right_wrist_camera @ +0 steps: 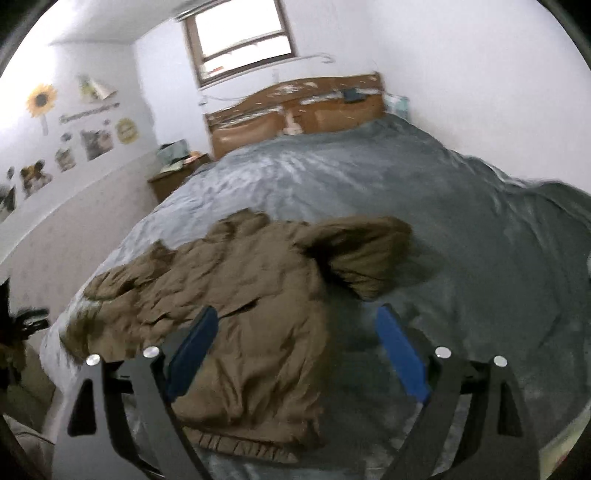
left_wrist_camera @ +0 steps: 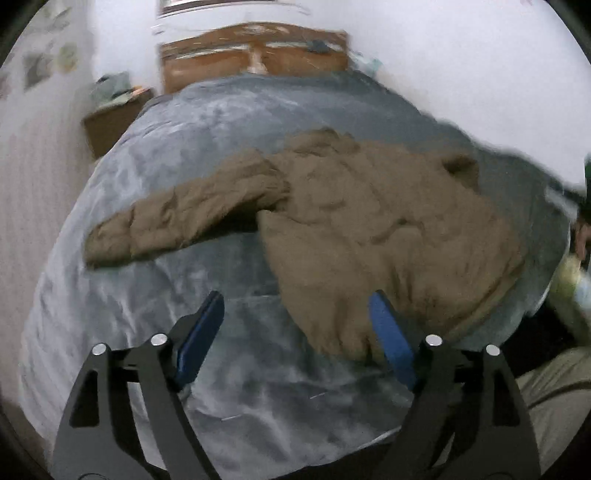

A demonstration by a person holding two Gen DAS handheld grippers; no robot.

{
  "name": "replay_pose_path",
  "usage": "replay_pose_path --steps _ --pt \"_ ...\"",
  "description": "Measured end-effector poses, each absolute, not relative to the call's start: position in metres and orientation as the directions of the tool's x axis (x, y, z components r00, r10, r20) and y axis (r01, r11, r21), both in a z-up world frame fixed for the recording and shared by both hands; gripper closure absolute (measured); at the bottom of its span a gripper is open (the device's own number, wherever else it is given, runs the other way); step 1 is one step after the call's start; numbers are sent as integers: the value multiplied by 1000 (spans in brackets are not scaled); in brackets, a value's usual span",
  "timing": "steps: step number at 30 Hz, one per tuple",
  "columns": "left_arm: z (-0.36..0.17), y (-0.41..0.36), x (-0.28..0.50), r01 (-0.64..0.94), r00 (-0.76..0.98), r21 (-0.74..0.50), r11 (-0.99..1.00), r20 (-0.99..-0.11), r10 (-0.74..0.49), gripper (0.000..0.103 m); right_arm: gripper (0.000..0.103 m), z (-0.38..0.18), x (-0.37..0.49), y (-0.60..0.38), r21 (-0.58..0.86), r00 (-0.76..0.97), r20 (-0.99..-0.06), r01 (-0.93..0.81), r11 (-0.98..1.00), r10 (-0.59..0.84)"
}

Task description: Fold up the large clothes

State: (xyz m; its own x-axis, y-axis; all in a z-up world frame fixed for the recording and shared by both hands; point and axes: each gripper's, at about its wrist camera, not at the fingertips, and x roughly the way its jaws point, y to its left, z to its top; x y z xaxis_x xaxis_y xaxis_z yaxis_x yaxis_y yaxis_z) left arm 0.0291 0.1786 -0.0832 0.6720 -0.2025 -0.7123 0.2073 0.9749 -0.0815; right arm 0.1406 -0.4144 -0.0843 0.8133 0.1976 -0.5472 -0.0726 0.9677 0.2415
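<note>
An olive-brown padded jacket [left_wrist_camera: 369, 229] lies spread on a grey bed cover [left_wrist_camera: 192, 140], one sleeve [left_wrist_camera: 177, 218] stretched out to the left. My left gripper [left_wrist_camera: 295, 306] hovers above the jacket's near hem, open, nothing between its blue pads [left_wrist_camera: 201, 339]. In the right wrist view the same jacket [right_wrist_camera: 236, 302] lies crumpled, its other sleeve [right_wrist_camera: 362, 251] folded back on itself at the upper right. My right gripper [right_wrist_camera: 295, 325] hangs over the jacket's body, open and empty.
A wooden headboard [right_wrist_camera: 295, 107] stands at the far end of the bed, a brown nightstand [right_wrist_camera: 177, 173] at its left by a wall with pictures. A window [right_wrist_camera: 240, 33] is above. A person's clothing [left_wrist_camera: 554, 387] shows at the right edge of the left wrist view.
</note>
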Motion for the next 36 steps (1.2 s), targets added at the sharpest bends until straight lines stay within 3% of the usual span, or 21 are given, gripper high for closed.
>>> replay_pose_path --steps 5,11,14,19,21,27,32,36 --pt "-100 196 82 7 726 -59 998 -686 -45 9 15 -130 196 -437 90 753 -657 70 993 6" --pt "-167 198 146 -141 693 35 989 -710 124 9 15 -206 271 -472 137 638 -768 247 959 -55" --pt "-207 236 168 -225 628 -24 974 -768 126 11 15 -206 283 -469 233 669 -743 266 935 -5" --pt "-240 293 187 -401 632 -313 861 -775 13 11 15 -197 286 -432 189 696 -717 141 972 39" --pt "-256 310 197 -483 639 -377 790 -769 24 11 15 -204 282 -428 176 687 -725 127 976 41" --pt "-274 329 232 -563 631 -362 742 -768 104 11 15 -207 268 -437 50 694 -714 182 982 -92" --pt "-281 337 259 -553 623 -364 750 -778 81 10 15 -204 273 -455 67 697 -708 226 972 -113" --pt "-291 339 291 -565 574 -290 772 -811 115 12 15 -204 283 -455 61 694 -710 232 971 -121"
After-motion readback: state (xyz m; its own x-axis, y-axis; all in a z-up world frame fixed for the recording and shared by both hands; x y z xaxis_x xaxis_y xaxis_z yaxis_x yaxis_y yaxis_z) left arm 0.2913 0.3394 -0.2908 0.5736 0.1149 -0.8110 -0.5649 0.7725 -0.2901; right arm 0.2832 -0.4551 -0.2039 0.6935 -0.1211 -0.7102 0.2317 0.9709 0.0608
